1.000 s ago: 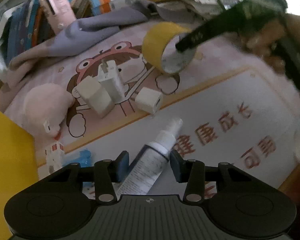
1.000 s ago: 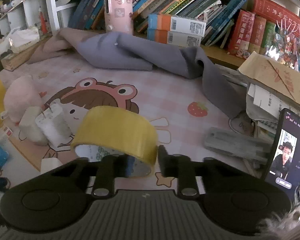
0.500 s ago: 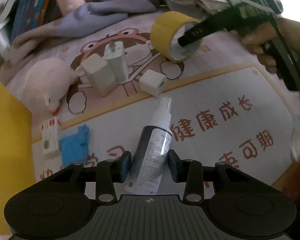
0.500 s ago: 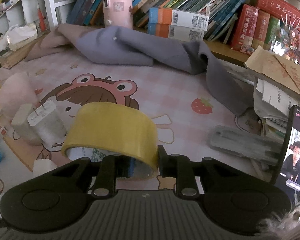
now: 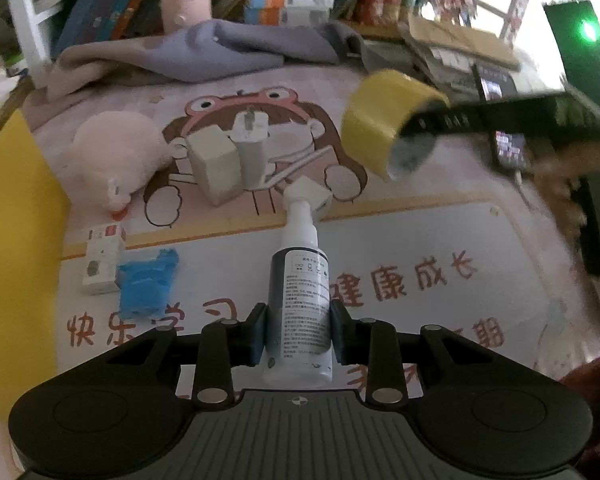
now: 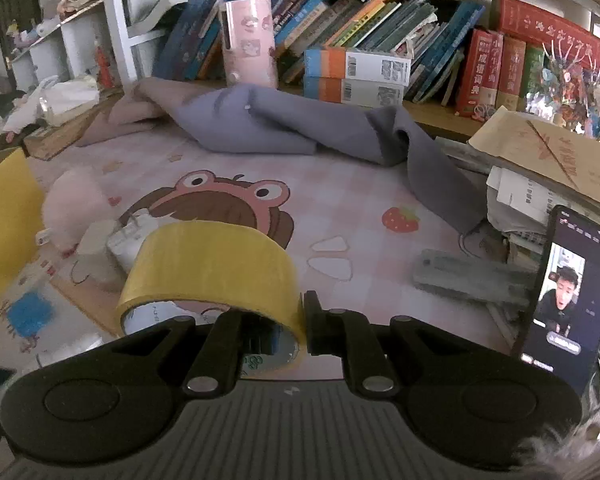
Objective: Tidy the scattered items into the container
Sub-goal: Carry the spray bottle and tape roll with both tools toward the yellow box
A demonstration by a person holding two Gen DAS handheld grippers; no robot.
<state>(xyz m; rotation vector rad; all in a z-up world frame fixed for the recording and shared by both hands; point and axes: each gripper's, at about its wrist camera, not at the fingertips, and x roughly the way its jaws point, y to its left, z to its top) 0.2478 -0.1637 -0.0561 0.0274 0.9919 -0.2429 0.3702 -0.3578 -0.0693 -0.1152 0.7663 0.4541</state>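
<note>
Item 1: spray bottle point(image 5: 298, 304), upright between pads of left gripper point(image 5: 299, 334), jaws just closing, clamped low on body; top-heavy, may tip or slide.
Item 2: yellow tape roll point(image 6: 210, 270), wall pinched by right gripper point(image 6: 290, 330) (one finger inside core); may swing loose.
Destination: yellow container point(image 5: 12, 248), far left.

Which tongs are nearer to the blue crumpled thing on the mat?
Left. The left tongs, shut on the spray bottle, sit just right of the blue crumpled thing; the right tongs hold the yellow tape roll farther off.
</note>
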